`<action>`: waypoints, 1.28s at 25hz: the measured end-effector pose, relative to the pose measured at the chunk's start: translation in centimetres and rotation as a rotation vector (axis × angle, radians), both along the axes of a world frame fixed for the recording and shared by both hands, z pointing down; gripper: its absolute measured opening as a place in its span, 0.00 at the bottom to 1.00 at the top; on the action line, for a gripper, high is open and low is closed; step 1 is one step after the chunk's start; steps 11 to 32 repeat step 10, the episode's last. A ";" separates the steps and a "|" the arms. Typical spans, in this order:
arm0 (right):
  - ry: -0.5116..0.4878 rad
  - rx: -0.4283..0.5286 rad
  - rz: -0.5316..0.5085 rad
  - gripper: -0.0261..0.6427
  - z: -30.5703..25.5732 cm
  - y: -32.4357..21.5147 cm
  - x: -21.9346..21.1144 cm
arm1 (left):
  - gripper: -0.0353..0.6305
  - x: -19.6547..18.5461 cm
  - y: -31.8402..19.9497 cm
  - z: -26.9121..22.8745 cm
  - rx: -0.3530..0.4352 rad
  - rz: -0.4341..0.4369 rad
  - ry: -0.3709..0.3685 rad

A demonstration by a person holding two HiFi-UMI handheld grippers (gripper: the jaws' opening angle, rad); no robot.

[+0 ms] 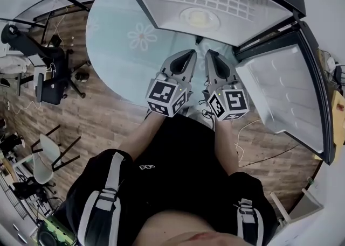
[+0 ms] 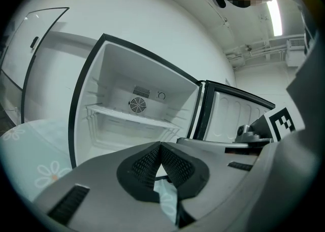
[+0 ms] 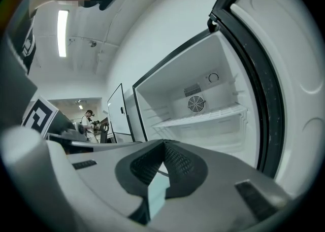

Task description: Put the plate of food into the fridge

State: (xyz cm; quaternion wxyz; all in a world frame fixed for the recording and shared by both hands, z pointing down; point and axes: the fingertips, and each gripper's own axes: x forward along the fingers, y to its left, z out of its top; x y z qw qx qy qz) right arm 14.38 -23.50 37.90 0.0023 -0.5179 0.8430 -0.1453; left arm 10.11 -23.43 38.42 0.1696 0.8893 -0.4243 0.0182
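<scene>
Fridge (image 1: 199,2): far, open, door (image 1: 285,94) swung wide to the right; white shelf (image 2: 127,115) bare. Left gripper (image 1: 188,54) and right gripper (image 1: 212,55): side by side near the opening, each clenched tip to tip on nothing. No plate of food in any view: either elsewhere, or low in the compartment and hidden. Judgement: either way, the wide door leaves a clear, level path to the shelf.

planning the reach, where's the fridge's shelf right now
The white shelf runs across the open fridge interior, just below the round fan on its back wall. In the left gripper view it sits above and left of the left tongs.
</scene>
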 end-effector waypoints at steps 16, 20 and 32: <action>0.007 0.008 -0.025 0.04 -0.1 -0.6 -0.9 | 0.05 -0.7 -0.6 0.2 -0.010 -0.026 -0.003; 0.007 0.008 -0.025 0.04 -0.1 -0.6 -0.9 | 0.05 -0.7 -0.6 0.2 -0.010 -0.026 -0.003; 0.007 0.008 -0.025 0.04 -0.1 -0.6 -0.9 | 0.05 -0.7 -0.6 0.2 -0.010 -0.026 -0.003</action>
